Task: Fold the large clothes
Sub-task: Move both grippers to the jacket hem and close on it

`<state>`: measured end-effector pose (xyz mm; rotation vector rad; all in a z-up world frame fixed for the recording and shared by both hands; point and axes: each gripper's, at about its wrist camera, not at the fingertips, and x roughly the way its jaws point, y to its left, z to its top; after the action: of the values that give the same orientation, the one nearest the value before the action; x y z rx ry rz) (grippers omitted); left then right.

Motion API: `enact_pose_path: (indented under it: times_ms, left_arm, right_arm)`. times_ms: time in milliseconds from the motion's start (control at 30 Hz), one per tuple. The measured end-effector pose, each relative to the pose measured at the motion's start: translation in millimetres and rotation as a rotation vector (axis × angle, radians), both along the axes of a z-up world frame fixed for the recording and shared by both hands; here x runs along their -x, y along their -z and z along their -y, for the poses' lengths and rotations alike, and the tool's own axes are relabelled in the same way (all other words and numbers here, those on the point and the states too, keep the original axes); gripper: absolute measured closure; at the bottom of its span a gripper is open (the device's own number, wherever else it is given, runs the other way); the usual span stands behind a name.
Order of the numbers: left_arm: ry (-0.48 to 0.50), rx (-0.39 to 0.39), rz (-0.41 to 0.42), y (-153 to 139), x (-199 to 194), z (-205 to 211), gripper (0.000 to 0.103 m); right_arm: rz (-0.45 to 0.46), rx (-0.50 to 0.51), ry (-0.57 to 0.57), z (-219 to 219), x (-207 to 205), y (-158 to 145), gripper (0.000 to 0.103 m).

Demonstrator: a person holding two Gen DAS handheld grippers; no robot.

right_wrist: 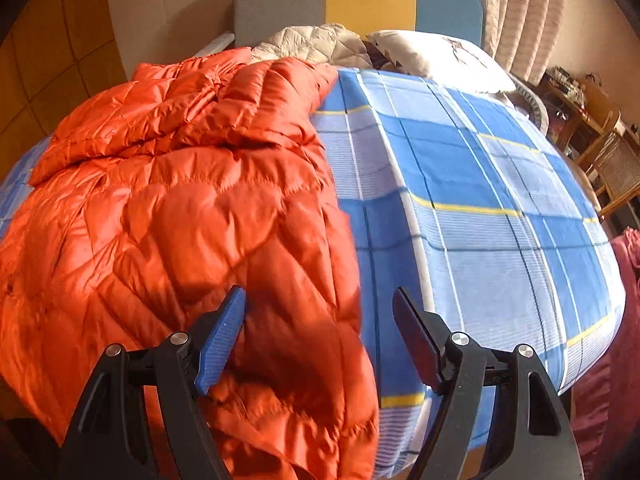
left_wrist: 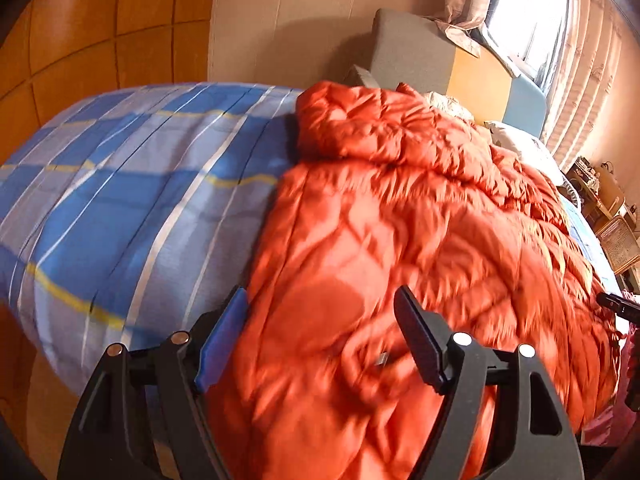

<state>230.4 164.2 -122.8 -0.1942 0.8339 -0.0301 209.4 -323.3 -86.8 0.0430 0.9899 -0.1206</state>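
An orange quilted down jacket (left_wrist: pixel 400 220) lies spread on a bed with a blue plaid sheet (left_wrist: pixel 120 184). In the left wrist view my left gripper (left_wrist: pixel 320 302) hovers open above the jacket's near left part, its blue pad (left_wrist: pixel 224 344) over the jacket's left edge, with nothing gripped. In the right wrist view the jacket (right_wrist: pixel 180 208) covers the left half of the bed and bare sheet (right_wrist: pixel 480 208) the right. My right gripper (right_wrist: pixel 319 294) stands open above the jacket's right edge, nothing between its pads. A black piece of the right gripper (left_wrist: pixel 618 306) shows at the far right.
At the head of the bed are a grey, yellow and blue headboard (right_wrist: pixel 280 4), a white pillow (right_wrist: pixel 436 56) and a beige quilted item (right_wrist: pixel 316 46). Curtains (right_wrist: pixel 524 12) hang behind. Wooden furniture and a wicker chair (right_wrist: pixel 608 160) stand to the right; red fabric (right_wrist: pixel 616 360) hangs off the bed's near right corner.
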Motion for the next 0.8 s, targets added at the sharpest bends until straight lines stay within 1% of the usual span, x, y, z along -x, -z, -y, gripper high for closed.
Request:
enact_pose_path:
  times_ms: [133,233,367,467,500,533,667,733,800]
  left_arm:
    - [0.018,0.011,-0.021,6.2,20.1,-3.3,0.03]
    - [0.028,0.02,-0.038,9.8,32.7,-4.8,0.032]
    - [0.029,0.046,-0.045,11.5,47.7,-10.0,0.033]
    - [0.03,0.059,-0.052,14.6,58.0,-14.0,0.035]
    - [0.033,0.065,-0.057,16.3,60.0,-14.8,0.038]
    - [0.033,0.07,-0.063,18.0,61.6,-15.7,0.04]
    - [0.039,0.082,-0.068,21.4,63.9,-17.0,0.041]
    - [0.057,0.093,-0.071,22.0,64.1,-15.7,0.046]
    - [0.072,0.094,-0.063,21.1,66.5,-13.4,0.047]
  right_arm:
    - [-0.013,-0.092,0.013,13.5,24.6,7.3,0.028]
    - [-0.026,-0.136,0.015,14.7,36.8,12.0,0.028]
    - [-0.052,-0.179,-0.009,12.9,53.3,15.2,0.028]
    - [-0.076,-0.19,-0.053,7.1,65.5,18.0,0.028]
    - [-0.083,-0.191,-0.063,4.7,69.1,19.6,0.028]
    - [-0.091,-0.194,-0.069,3.6,70.7,21.4,0.028]
    - [-0.101,-0.212,-0.068,4.1,75.7,25.7,0.028]
    - [-0.108,-0.218,-0.077,3.6,76.9,26.9,0.029]
    - [-0.116,-0.218,-0.09,3.1,79.4,27.7,0.029]
